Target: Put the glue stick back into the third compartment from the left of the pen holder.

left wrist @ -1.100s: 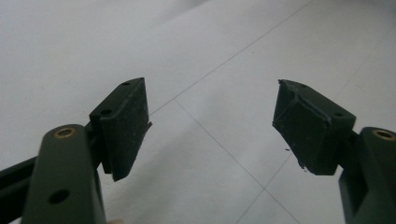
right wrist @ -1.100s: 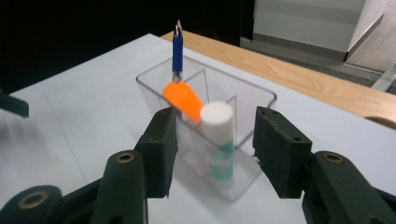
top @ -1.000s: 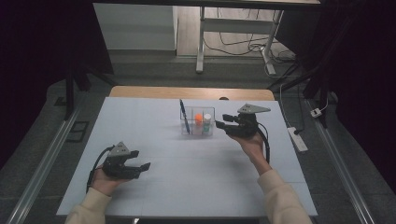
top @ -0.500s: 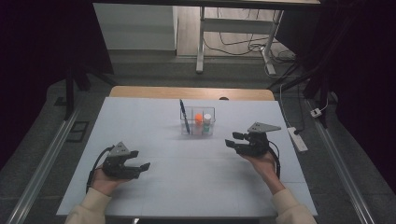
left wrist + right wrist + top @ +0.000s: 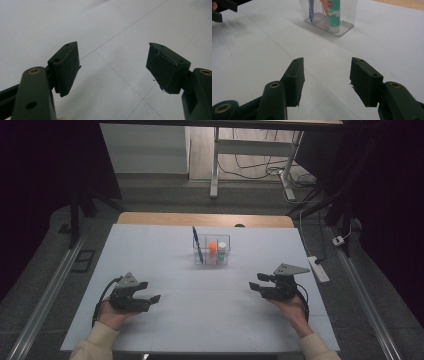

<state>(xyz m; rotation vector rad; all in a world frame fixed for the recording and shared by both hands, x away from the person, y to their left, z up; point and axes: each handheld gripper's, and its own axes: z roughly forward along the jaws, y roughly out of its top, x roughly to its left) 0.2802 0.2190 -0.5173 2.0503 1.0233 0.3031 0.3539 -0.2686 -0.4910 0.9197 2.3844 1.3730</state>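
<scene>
The clear organizer (image 5: 212, 250) stands upright on the white counter (image 5: 165, 245), at the middle of its far half. It is divided into compartments. A blue pen (image 5: 197, 245) leans in the left compartment, its upper end rising above the rim. An orange-topped item (image 5: 213, 247) stands in the next compartment. A glue stick (image 5: 222, 251) with a white cap and a green label stands upright to the right of it; in the right gripper view the glue stick (image 5: 334, 15) occupies a compartment at the near right corner of the organizer (image 5: 344, 17).

The right gripper (image 5: 256, 286) is held low over the counter, near and to the right of the organizer and well apart from it. Its jaws stand apart with nothing between them and have just been opening. The counter surface between this gripper and the organizer carries no obstacle.

The left gripper (image 5: 151, 291) is held over the near left part of the counter, well apart from the organizer. Its jaws stand wide apart with bare counter (image 5: 112, 75) visible between them.

A white power strip (image 5: 319, 269) lies off the right edge of the counter. A wooden surface (image 5: 150, 218) borders the counter's far edge.
</scene>
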